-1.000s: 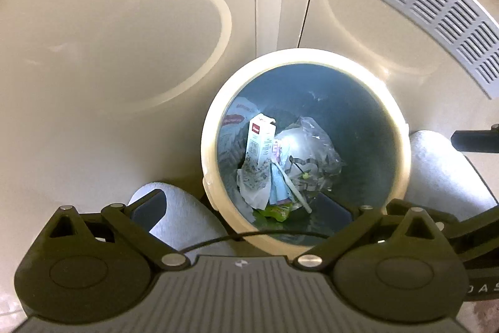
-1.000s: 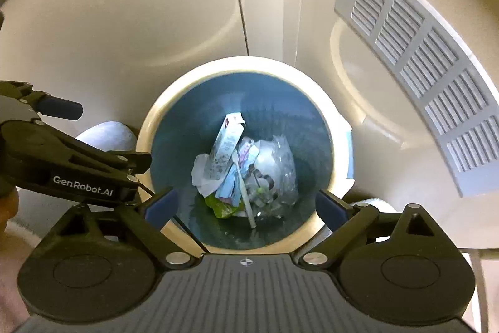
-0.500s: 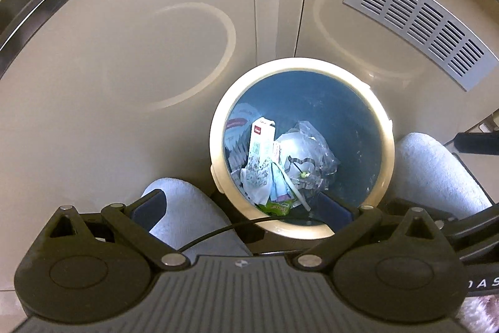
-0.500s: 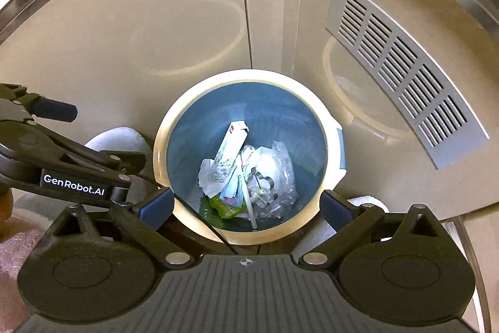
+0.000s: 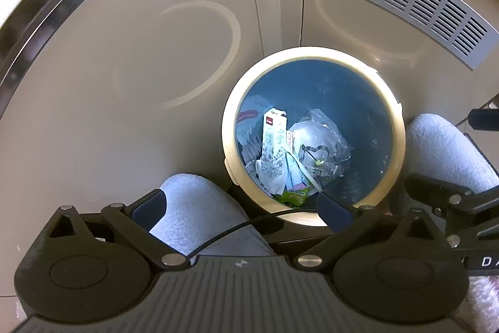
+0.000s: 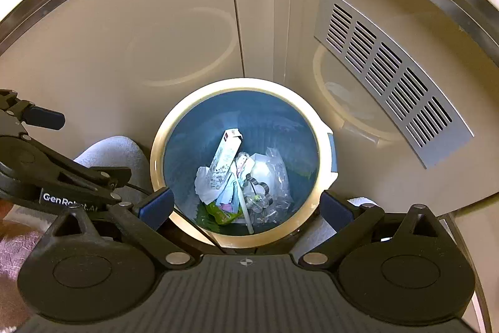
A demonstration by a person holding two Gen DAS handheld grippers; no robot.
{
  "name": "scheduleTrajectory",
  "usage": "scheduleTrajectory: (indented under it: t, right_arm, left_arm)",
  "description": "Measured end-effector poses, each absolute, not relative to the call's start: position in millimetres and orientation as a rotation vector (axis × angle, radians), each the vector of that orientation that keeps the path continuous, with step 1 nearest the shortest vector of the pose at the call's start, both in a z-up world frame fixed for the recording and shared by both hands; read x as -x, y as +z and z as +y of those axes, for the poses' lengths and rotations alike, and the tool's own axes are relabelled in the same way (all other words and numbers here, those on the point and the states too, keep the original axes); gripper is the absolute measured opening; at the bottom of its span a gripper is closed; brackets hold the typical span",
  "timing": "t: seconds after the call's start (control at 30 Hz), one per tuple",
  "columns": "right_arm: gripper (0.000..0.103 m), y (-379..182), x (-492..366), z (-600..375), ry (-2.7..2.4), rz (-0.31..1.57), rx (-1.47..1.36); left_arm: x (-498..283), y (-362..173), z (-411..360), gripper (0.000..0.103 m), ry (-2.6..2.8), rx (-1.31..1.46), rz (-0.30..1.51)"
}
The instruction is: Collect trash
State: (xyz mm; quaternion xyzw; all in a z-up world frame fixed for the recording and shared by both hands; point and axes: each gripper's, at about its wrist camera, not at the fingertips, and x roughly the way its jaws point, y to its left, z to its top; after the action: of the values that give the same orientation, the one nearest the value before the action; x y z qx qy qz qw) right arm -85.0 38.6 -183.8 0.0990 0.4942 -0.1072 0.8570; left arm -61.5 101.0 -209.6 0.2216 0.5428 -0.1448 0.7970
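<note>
Both tools are looking straight down into the round bin with the cream rim and blue inside (image 5: 393, 127) (image 6: 157, 152), which sits on the floor right up against the beige cabinet doors (image 5: 124, 58). The left tool (image 5: 240, 209) is spread wide with nothing between its fingers, and so is the right tool (image 6: 246, 206), so nothing is being carried at the moment.

The trash is all down at the bottom of the bin: a tall white printed carton (image 5: 274, 142) (image 6: 225, 159) leaning on the inner wall with its long axis running from the near side up toward the cabinet, a crumpled clear plastic bag (image 5: 324, 142) (image 6: 274, 177) just beside it, a thin white stick (image 6: 243, 205), some paper scraps and a green wrapper (image 6: 223, 214) at the near edge.

The relation that matters: the bin mouth is directly ahead of and below both tools, pretty much centred under the right one, a bit off to the right under the left one. So the right hand looks nearer.

My guess is this round of dropping is done and the next move is going off for more rubbish. The person's knees in pale grey fabric (image 5: 199, 208) flank the bin on both sides, and a black cable (image 5: 249, 220) crosses in front of the left tool, so those are the things to avoid.

There's also a silver slotted vent grille (image 6: 389, 74) on the right cabinet door.
</note>
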Motion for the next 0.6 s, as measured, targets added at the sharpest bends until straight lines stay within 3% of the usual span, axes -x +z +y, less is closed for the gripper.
scheduleTrajectory:
  t: [0.6]
  right_arm:
    - [0.1,-193.9,78.9,35.8,-0.229,1.073,-0.231]
  left_arm:
    - [59.2,-219.9,93.7,0.103,-0.294,-0.511,1.205]
